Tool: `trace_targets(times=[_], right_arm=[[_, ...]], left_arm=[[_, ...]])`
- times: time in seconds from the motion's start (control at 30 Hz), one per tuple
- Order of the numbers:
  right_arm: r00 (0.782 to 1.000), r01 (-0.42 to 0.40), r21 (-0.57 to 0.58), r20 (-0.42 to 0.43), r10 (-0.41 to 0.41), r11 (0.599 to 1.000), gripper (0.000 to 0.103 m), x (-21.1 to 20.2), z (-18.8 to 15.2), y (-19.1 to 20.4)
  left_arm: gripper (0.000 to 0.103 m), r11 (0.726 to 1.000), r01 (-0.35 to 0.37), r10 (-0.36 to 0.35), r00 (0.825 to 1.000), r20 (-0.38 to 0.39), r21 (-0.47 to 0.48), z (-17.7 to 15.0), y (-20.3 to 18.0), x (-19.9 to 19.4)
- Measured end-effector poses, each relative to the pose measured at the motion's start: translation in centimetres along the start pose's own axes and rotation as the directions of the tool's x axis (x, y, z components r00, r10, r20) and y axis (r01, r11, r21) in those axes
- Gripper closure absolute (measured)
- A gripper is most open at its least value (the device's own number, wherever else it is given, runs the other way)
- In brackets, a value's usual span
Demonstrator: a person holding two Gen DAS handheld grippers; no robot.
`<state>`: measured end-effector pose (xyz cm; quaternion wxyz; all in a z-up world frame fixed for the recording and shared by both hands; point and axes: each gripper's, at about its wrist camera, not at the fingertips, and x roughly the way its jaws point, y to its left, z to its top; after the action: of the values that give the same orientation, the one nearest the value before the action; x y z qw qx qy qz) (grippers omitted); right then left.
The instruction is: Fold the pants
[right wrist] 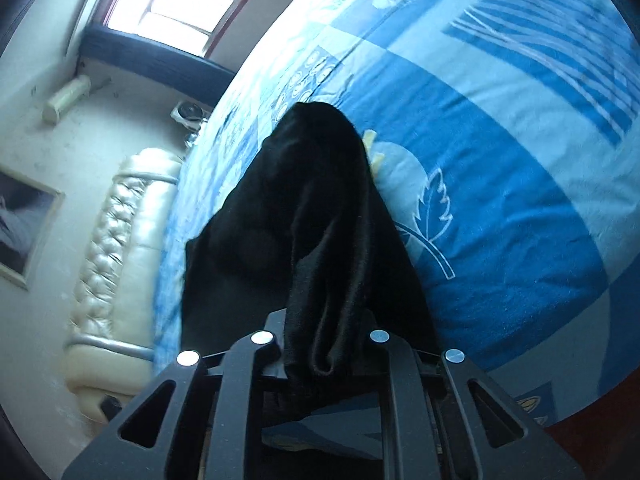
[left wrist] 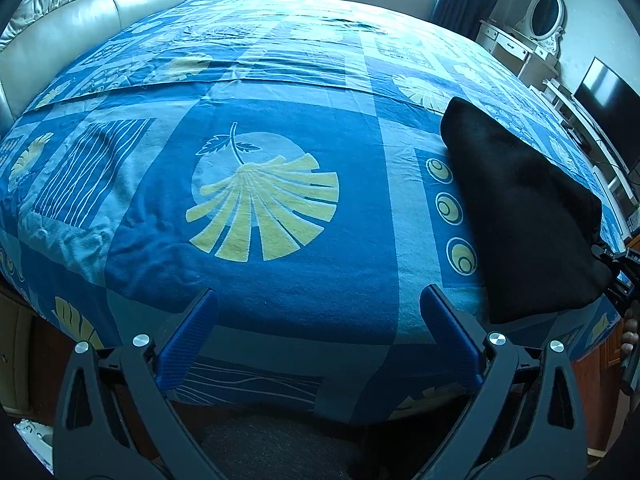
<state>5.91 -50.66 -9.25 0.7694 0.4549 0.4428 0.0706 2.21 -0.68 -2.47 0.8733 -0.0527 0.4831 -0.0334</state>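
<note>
- Right hand-held gripper (right wrist: 324, 344): clamped on a bunched edge of the black pants (right wrist: 304, 216), fabric pinched between the jaws and spilling just past them. Pinch on the edge likely chosen so the rest hangs free and can be dragged or laid out.
- Pants: run from that pinch away across the bed (right wrist: 500, 208), far end resting on the blue leaf-print cover. Draped and partly doubled, not flat; which end is gripped (waist or hem) cannot tell.
- Left hand-held gripper (left wrist: 320, 320): jaws wide apart, holding nothing, hovering over the bed's near edge. Blue pads (left wrist: 188, 336) clear of any cloth.
- From the left wrist view, pants (left wrist: 524, 216) sit well to the right of the big yellow leaf print (left wrist: 264, 208), near the bed's right edge. Right gripper (left wrist: 618, 276) visible at their near corner.
- Left likely parked open to take a second corner once the cloth is spread.
- Judgement: early stage, no tidy fold visible yet.
- Headboard (left wrist: 80, 28) at the bed's far left, well apart from the work.
</note>
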Motion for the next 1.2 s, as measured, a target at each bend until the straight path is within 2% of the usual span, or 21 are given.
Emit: trace_targets(times=[0.13,0.2,0.23,0.27,0.37,0.47,0.57,0.8,1.2], right_arm=[[0.999,-0.015,0.047,0.041,0.013,0.999,0.069,-1.5,0.5,-0.7],[0.998,-0.026,0.089,0.066,0.02,0.996,0.053,-2.4,0.7,-1.6],[0.997,-0.004,0.112,0.076,-0.004,0.994,0.037,-2.8,0.7,-2.1],[0.997,-0.002,0.121,0.081,-0.008,0.993,0.037,-3.0,0.6,-2.3],[0.996,-0.077,0.157,0.055,0.069,0.985,0.036,-2.6,0.3,-3.4],[0.993,-0.121,0.17,0.032,0.117,0.978,0.033,-1.7,0.1,-3.7],[0.988,-0.155,0.16,0.0,0.157,0.975,0.032,-0.7,-0.2,-3.4],[0.982,-0.177,0.123,-0.043,0.184,0.976,0.024,0.4,-0.8,-2.3],[0.981,-0.179,0.117,-0.056,0.186,0.977,0.022,-0.1,-0.3,-2.6]], left_arm=[[0.003,1.0,0.016,-0.016,1.0,0.004,0.005,0.0,-0.2,-0.1],[0.003,0.999,0.036,-0.036,0.999,0.008,0.007,0.0,-0.3,-0.3],[0.003,0.999,0.053,-0.053,0.999,0.01,0.006,0.0,-0.4,-0.4],[0.003,0.998,0.065,-0.065,0.998,0.009,0.003,0.0,-0.5,-0.4],[0.003,0.989,0.147,-0.147,0.989,-0.007,-0.027,0.0,-0.6,-0.4],[0.003,0.97,0.231,-0.233,0.972,-0.018,-0.071,0.0,-0.8,-0.2],[0.003,0.955,0.285,-0.289,0.956,-0.04,-0.089,0.1,-1.3,0.3],[0.003,0.946,0.311,-0.317,0.946,-0.063,-0.088,0.7,-3.1,1.8],[0.003,0.932,0.355,-0.36,0.93,-0.069,-0.075,1.8,-5.4,3.1]])
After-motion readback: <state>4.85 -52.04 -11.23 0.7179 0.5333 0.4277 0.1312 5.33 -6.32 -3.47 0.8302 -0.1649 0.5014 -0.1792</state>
